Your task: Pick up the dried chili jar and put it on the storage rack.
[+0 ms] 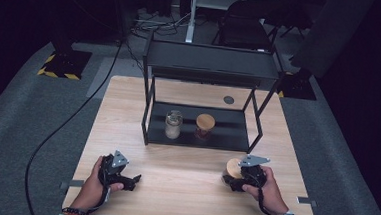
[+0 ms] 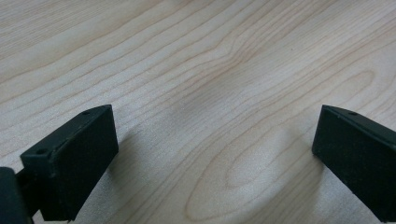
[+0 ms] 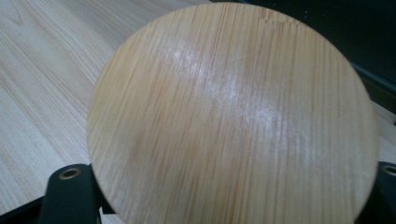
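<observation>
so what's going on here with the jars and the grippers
A person at a wooden table holds a gripper in each hand. The right gripper is shut on a round bamboo lid, held near the table's front right. The left gripper is open with nothing between its jaws, low over bare tabletop. On the lower shelf of a black metal rack stand two glass jars: one without a lid, and one with a bamboo lid on.
</observation>
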### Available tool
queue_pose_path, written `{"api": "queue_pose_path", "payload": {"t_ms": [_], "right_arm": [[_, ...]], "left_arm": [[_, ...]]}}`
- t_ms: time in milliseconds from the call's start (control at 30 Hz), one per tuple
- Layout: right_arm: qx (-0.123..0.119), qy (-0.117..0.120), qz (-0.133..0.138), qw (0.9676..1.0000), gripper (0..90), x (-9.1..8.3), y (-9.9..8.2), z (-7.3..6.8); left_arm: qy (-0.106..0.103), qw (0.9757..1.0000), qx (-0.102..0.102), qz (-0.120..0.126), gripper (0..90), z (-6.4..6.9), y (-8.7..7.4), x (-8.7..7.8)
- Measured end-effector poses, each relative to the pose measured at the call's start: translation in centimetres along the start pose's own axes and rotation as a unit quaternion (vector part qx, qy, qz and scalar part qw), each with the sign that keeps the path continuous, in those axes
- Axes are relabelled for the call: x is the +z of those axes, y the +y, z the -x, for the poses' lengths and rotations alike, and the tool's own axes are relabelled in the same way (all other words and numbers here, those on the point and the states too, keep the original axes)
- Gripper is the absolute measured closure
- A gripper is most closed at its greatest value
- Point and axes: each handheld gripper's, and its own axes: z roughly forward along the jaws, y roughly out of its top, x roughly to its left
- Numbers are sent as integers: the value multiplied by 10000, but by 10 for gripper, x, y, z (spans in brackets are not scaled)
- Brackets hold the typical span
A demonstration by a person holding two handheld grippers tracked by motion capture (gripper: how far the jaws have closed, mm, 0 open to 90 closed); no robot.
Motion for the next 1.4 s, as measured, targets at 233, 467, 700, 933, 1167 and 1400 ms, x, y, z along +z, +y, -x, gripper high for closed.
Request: {"api": "queue_pose_path", "payload": {"t_ms": [233, 467, 700, 933, 1167, 1400], "right_arm": [[-47, -36, -9, 10000, 248, -2, 2, 1], [-38, -22, 28, 10000, 248, -7, 4, 2], [-23, -70, 62, 10000, 248, -9, 12, 3], [26, -111, 50, 9999, 248, -9, 21, 3], [129, -186, 49, 9997, 248, -7, 30, 3], [184, -251, 42, 9995, 248, -5, 37, 3]], "left_arm": [[0, 10000, 1, 0, 0, 0, 0, 0], [-1, 10000, 1, -1, 0, 0, 0, 0], [-1, 10000, 0, 0, 0, 0, 0, 0], [0, 10000, 0, 1, 0, 0, 0, 0], [0, 10000, 0, 0, 0, 0, 0, 0], [-1, 10000, 1, -1, 0, 0, 0, 0]]}}
